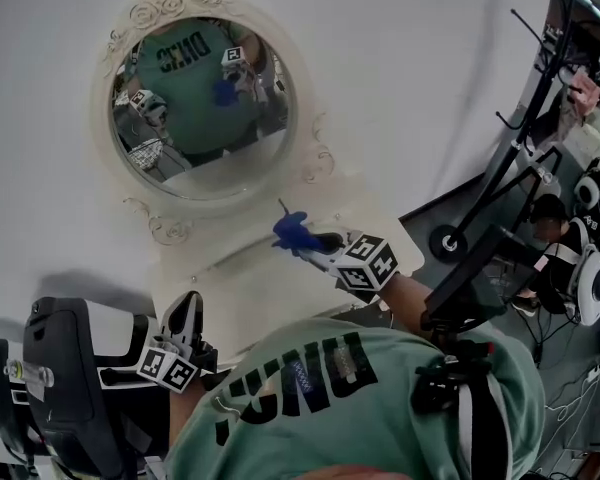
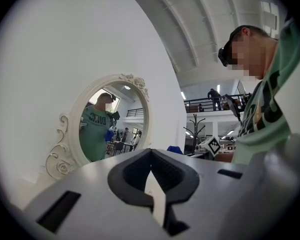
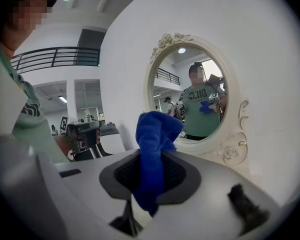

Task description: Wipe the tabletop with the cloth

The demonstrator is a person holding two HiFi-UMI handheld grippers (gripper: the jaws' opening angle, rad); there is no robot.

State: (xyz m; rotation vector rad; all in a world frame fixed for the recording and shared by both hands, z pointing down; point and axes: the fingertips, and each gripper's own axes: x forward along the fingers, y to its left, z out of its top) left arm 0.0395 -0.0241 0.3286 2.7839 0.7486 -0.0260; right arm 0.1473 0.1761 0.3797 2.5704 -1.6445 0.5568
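**Blue cloth clamped and raised, tabletop below not yet touched**

In front of me is a plain white wall (image 1: 430, 68) and an oval mirror in an ornate cream frame (image 1: 202, 98), which stands at the back of the small cream-white tabletop (image 1: 250, 280). My left gripper (image 2: 151, 159) is low at my side, its jaws together on nothing. My right gripper (image 3: 149, 179) pinches the small blue terry cloth (image 3: 155, 134) through its middle, over the tabletop just in front of the mirror. One end of the cloth stands up and the other droops. I judge it light, soft and floppy. It should bunch rather than slip, so I'd keep this mid-cloth grip and press the loose end flat.
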